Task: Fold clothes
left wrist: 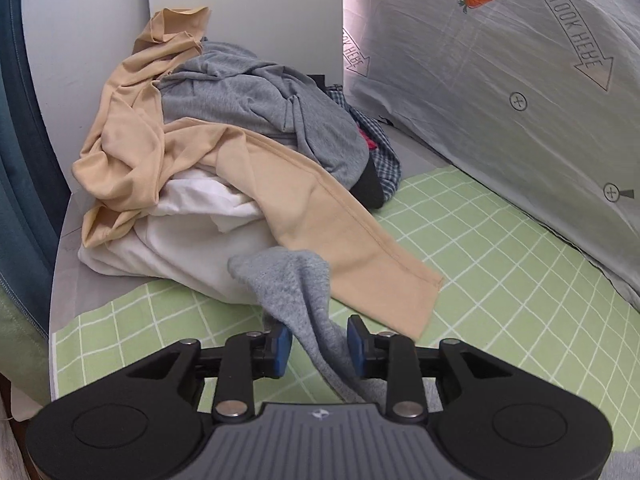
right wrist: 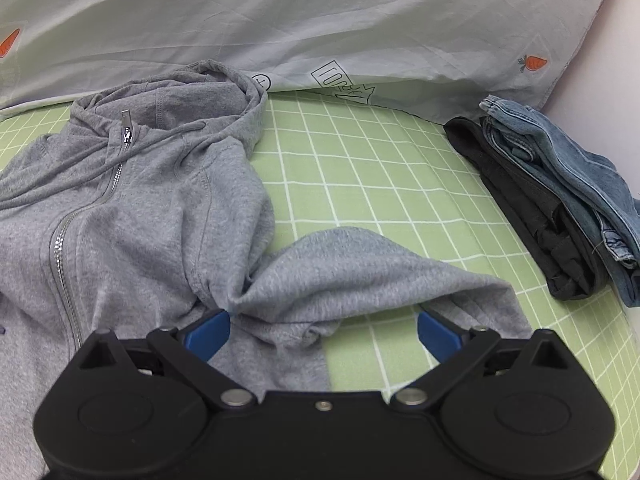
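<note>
Both grippers stood unclenched over a grey zip hoodie (right wrist: 152, 208) spread on the green checked sheet (right wrist: 360, 184). Left gripper (left wrist: 320, 344) straddled one grey sleeve (left wrist: 296, 292) without pinching it, near a heap of clothes (left wrist: 208, 152). Right gripper (right wrist: 324, 332), spread wide, hovered over the other sleeve (right wrist: 360, 276); folded jeans (right wrist: 568, 184) lay well apart.

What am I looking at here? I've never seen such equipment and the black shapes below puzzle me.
Those black shapes are two hand-held grippers with blue pads; each picture comes from a camera mounted on one. The left gripper stands open around a sleeve of the grey zip-up hooded sweatshirt, which lies on the green checked sheet. The right gripper, open wide, straddles the other sleeve. Behind lie a pile of unfolded clothes and folded blue jeans on dark trousers.
</note>
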A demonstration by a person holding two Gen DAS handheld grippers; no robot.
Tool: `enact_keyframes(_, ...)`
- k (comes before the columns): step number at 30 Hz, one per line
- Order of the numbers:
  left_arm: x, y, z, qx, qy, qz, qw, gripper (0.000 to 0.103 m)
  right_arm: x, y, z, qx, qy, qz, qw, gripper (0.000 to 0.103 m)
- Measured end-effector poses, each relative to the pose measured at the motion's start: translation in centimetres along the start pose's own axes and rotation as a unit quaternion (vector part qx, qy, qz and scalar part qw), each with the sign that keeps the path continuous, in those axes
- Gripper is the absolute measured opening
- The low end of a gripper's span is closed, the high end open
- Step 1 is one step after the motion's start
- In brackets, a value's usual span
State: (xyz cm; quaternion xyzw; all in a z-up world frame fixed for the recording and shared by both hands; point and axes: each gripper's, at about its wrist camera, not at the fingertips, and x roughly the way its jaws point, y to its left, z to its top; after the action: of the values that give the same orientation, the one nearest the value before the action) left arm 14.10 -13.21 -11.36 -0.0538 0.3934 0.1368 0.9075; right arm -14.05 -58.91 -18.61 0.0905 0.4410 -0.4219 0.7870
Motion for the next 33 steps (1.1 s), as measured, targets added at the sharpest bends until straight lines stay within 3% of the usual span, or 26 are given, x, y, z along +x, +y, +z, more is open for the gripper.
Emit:
enact_keyframes(4,-1.5,-2.0,-4.3,0.067,0.049,-0.078,0.9935,0.056,-1.2,-1.0,-1.9,0.020,0.010,0.008,1.000,0.101)
enact_keyframes(7,-3.1,-3.6,-7.7,0.119,0.081,-0.139,0.9797,0.057,-2.0,-1.5,-3.4,0.037,0.018,0.025,0.999,0.101)
enact_keyframes(10,-4.9,-5.5,-11.2,0.180,0.118,-0.223,0.9509,0.058,-2.7,-1.7,-5.0,0.050,0.031,0.046,0.997,0.101)
enact_keyframes(12,-6.0,-6.7,-13.6,0.223,0.132,-0.270,0.9274,0.064,-3.0,-1.7,-6.1,0.057,0.041,0.060,0.996,0.100)
enact_keyframes(14,-6.7,-7.7,-15.4,0.244,0.150,-0.306,0.9079,0.066,-3.3,-1.6,-7.0,0.062,0.049,0.075,0.994,0.096)
enact_keyframes(15,-6.9,-8.0,-16.1,0.250,0.154,-0.314,0.9029,0.066,-3.5,-1.6,-7.4,0.065,0.051,0.082,0.993,0.095)
enact_keyframes(19,-7.9,-8.7,-18.2,0.278,0.149,-0.321,0.8929,0.064,-4.5,-1.4,-8.6,0.071,0.051,0.114,0.990,0.082)
enact_keyframes(20,-8.2,-8.9,-18.7,0.285,0.148,-0.323,0.8902,0.051,-4.8,-1.3,-8.8,0.070,0.047,0.119,0.989,0.080)
enact_keyframes(21,-8.4,-9.1,-19.3,0.292,0.147,-0.325,0.8875,0.028,-5.1,-1.2,-9.0,0.068,0.044,0.124,0.989,0.071)
enact_keyframes(23,-8.7,-9.2,-20.0,0.293,0.154,-0.331,0.8834,0.016,-5.7,-1.1,-9.3,0.063,0.035,0.138,0.988,0.051)
enact_keyframes(25,-9.0,-8.5,-20.2,0.280,0.165,-0.328,0.8870,0.015,-6.4,-1.0,-9.7,0.066,0.035,0.146,0.986,0.028)
enact_keyframes(27,-9.6,-7.0,-20.6,0.285,0.174,-0.323,0.8855,0.015,-7.1,-0.8,-10.2,0.069,0.036,0.153,0.985,0.021)
enact_keyframes(33,-11.3,-2.5,-21.9,0.298,0.200,-0.318,0.8776,0.017,-9.5,-0.9,-12.7,0.068,0.051,0.163,0.983,0.021)
